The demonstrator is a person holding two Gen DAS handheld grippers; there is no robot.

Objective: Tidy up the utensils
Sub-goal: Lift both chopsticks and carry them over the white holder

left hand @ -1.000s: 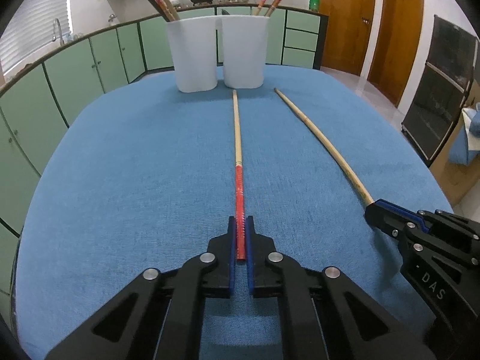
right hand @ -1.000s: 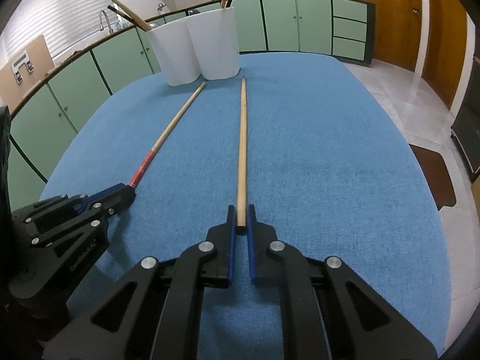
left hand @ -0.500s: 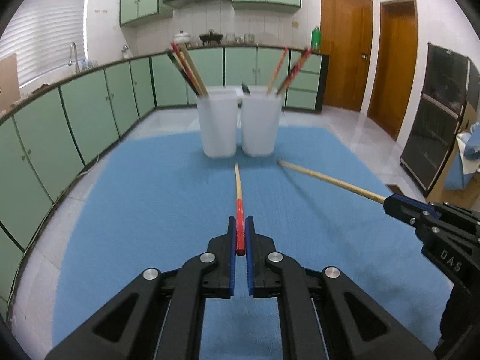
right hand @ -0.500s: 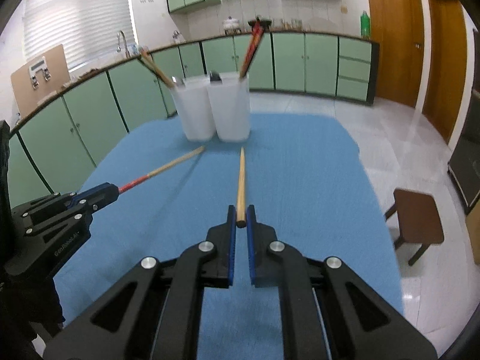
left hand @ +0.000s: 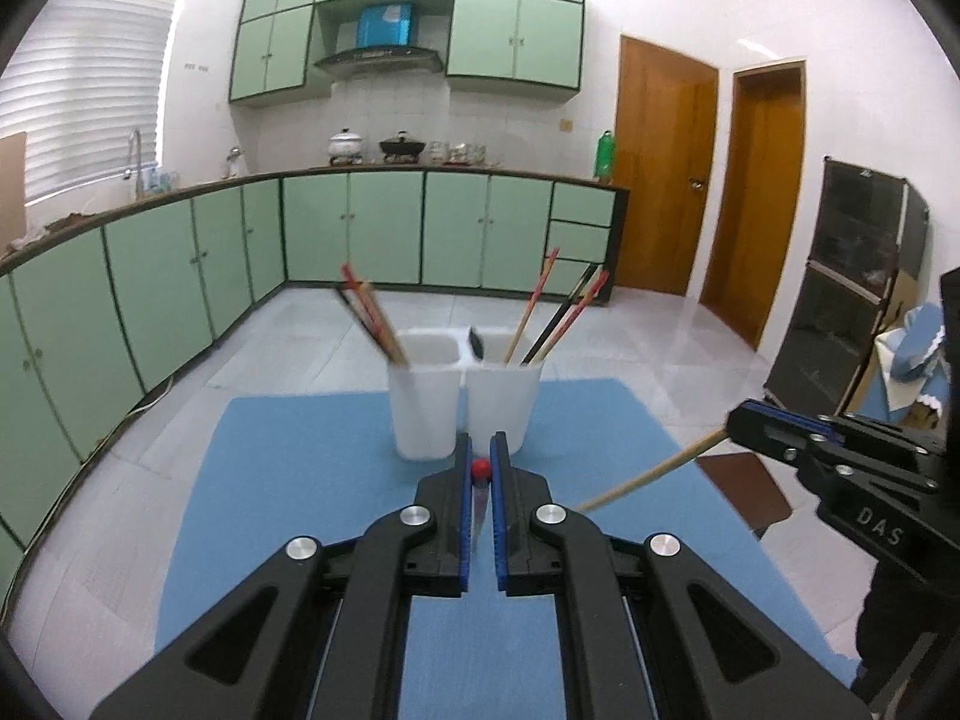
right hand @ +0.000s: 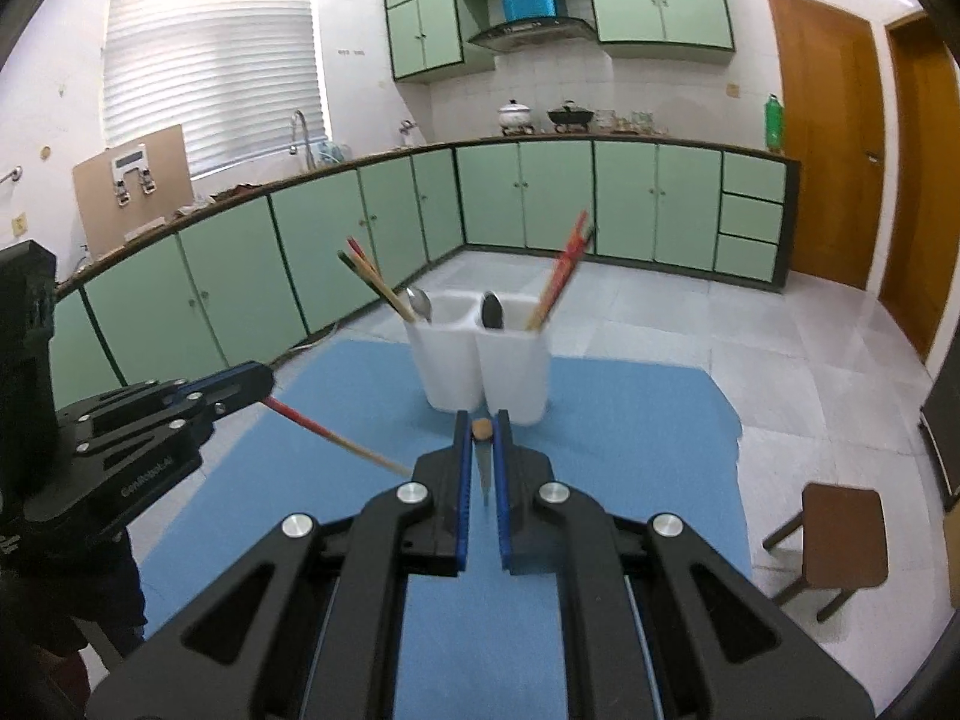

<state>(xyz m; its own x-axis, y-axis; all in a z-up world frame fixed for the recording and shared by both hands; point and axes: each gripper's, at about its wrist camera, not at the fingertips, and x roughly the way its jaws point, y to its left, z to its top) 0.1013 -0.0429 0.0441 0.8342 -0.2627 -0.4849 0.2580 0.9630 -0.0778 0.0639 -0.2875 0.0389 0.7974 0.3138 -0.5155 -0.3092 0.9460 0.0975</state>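
Note:
My left gripper [left hand: 479, 468] is shut on a red-ended chopstick [left hand: 479, 469], held high above the blue table with its shaft hanging down; it shows slanted in the right wrist view [right hand: 327, 435]. My right gripper [right hand: 482, 429] is shut on a plain wooden chopstick [right hand: 482, 428], which also shows in the left wrist view [left hand: 651, 473]. Two white holders stand side by side at the table's far end: the left one [left hand: 422, 405] and the right one [left hand: 503, 399], each with chopsticks and a spoon inside.
The blue tablecloth [left hand: 288, 480] covers the table below both grippers. A brown stool [right hand: 840, 534] stands on the floor to the right. Green kitchen cabinets [left hand: 360, 228] line the far wall, with wooden doors [left hand: 666, 168] at the right.
Both grippers have lifted their chopsticks off the table and tilted up. The chopsticks now hang tip-down, and the holders look smaller and lower in view.

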